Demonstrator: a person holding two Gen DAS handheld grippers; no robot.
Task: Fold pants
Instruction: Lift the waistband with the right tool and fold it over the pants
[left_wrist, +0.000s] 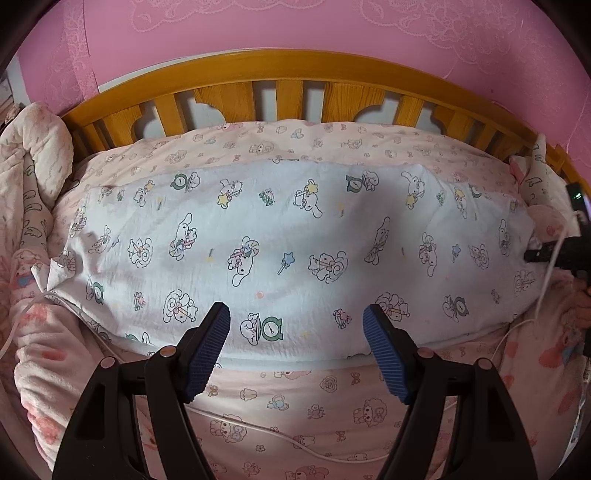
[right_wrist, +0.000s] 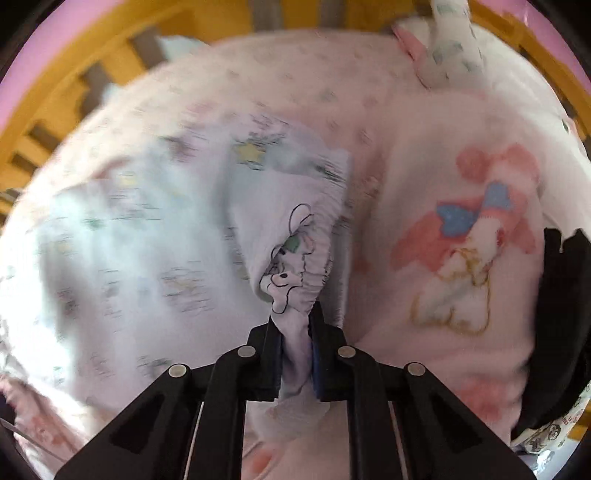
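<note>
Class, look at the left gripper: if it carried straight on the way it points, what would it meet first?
Most likely the pants spread on the bed; the left gripper stands open above their near edge. Depth is uncertain.

Black angular left claw (left_wrist: 296, 319) and right claw (right_wrist: 295, 328), ribbed blue pads (left_wrist: 207, 350), round silvery, perhaps metal, pivot pins.

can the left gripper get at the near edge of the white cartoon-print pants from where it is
Probably yes. The left gripper is open, pointing down over the near edge of the white cartoon-print pants, with nothing between its fingers and the cloth. The right gripper is shut on the elastic end, off to the side.
</note>
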